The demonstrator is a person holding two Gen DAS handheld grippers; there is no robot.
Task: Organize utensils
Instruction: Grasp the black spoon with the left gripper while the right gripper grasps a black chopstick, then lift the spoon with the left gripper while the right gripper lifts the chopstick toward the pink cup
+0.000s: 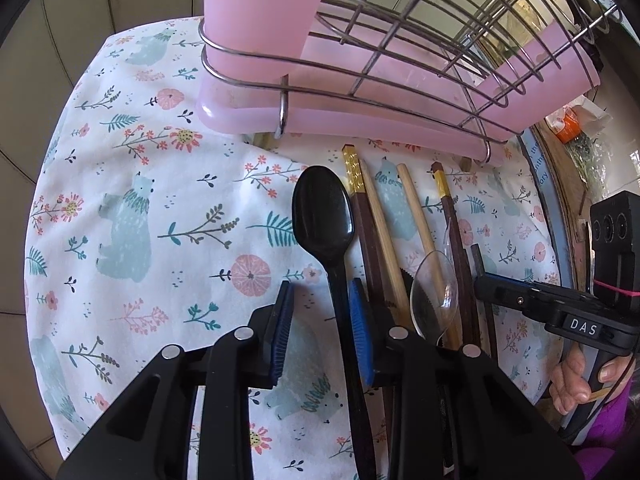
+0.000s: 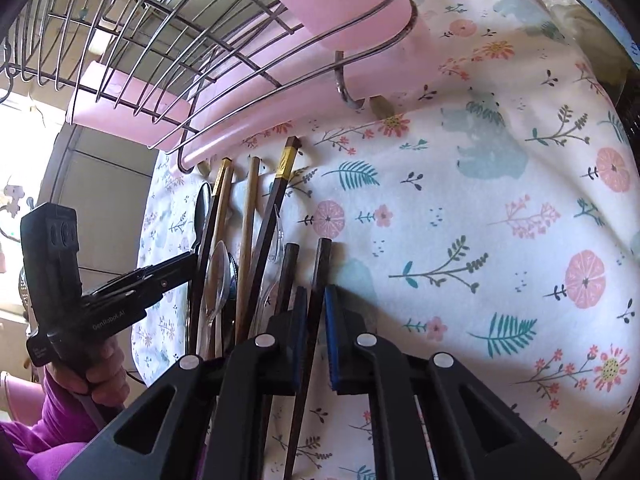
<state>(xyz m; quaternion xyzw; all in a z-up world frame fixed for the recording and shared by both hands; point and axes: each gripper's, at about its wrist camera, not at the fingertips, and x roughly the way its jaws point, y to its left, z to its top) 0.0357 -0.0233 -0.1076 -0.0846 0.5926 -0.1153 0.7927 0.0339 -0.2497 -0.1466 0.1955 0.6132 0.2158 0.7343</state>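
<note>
floral bear-print cloth [image 1: 152,208] on table, orange-labelled packet [image 1: 566,122] far right, tiled wall [image 2: 104,176] behind

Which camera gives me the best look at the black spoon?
The left wrist view. There the black spoon lies in full on the floral cloth, its handle running between the open left gripper fingers. The right wrist view shows only a thin edge-on sliver behind the chopsticks.

The right gripper [image 1: 486,286] carries a white label [image 1: 583,325] reading "DAS" on its body. The left gripper [image 2: 192,258] bears "GenRobot.AI" [image 2: 109,320] in pale letters on its side. A blue rim [image 1: 538,164] at the cloth's right edge shows small lettering, too partial to read.
</note>
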